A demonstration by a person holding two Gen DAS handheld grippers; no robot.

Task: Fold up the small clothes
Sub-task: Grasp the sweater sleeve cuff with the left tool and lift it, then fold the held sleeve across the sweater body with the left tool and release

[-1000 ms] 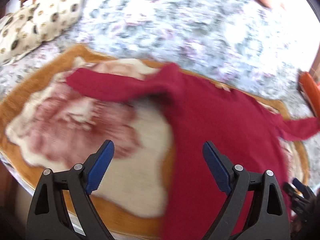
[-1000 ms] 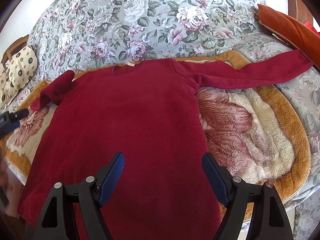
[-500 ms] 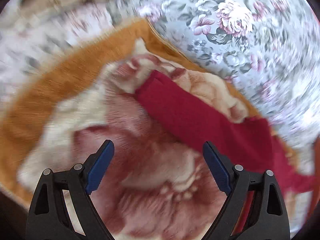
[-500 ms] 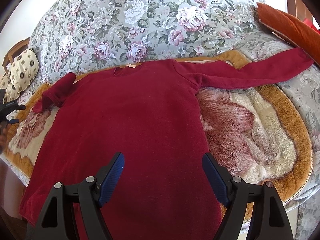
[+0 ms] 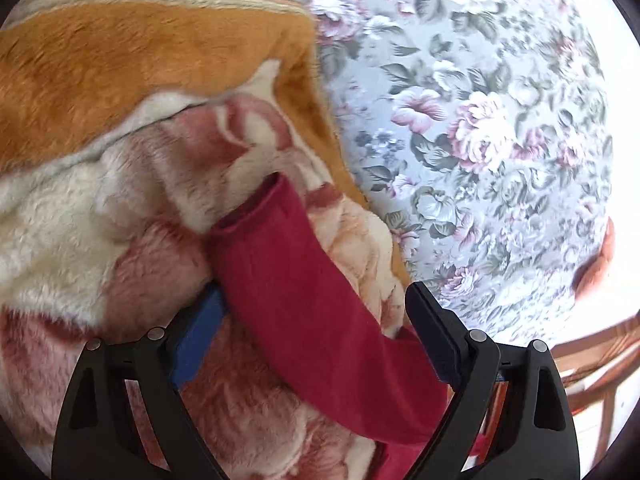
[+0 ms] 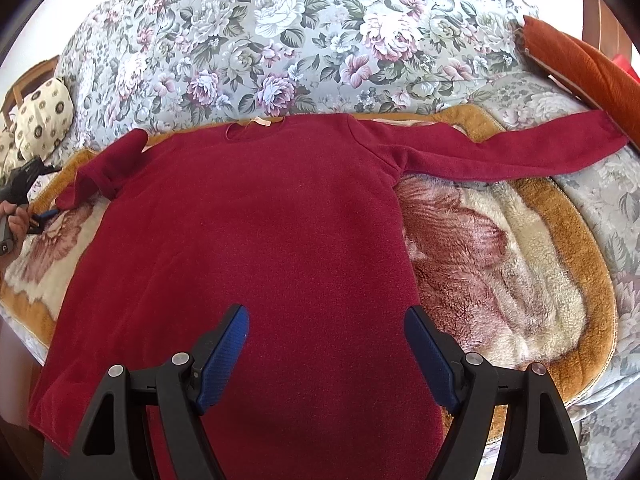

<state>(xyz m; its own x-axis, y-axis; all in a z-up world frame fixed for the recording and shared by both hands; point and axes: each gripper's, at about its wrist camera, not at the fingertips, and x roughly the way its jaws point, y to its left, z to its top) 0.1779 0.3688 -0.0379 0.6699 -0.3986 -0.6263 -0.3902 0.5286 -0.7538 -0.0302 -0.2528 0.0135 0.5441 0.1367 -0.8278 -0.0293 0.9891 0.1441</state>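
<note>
Jaws, left gripper point(image 5: 316, 320): spread wide, astride the red garment's left sleeve point(image 5: 304, 300); the sleeve lies between the blue pads, its edge over the left pad's tip, no squeeze visible. Cuff points toward 11 o'clock in the left wrist view.
Jaws, right gripper point(image 6: 326, 346): spread wide, nothing between them, hanging above the lower body of the garment.
Red long-sleeved garment point(image 6: 248, 248): flat, front down or up cannot be told, on a plush blanket point(image 6: 500, 264) with an orange border, over a floral cover point(image 6: 280, 24). Right sleeve stretched toward 2 o'clock; left sleeve bent at 9 o'clock.
Change: a second ago the left gripper looked across the garment's body; it has since swung and rolled to the sleeve end. Right gripper and garment unchanged.
Person's hand point(image 6: 16, 220): at 9 o'clock, holding the left gripper.
</note>
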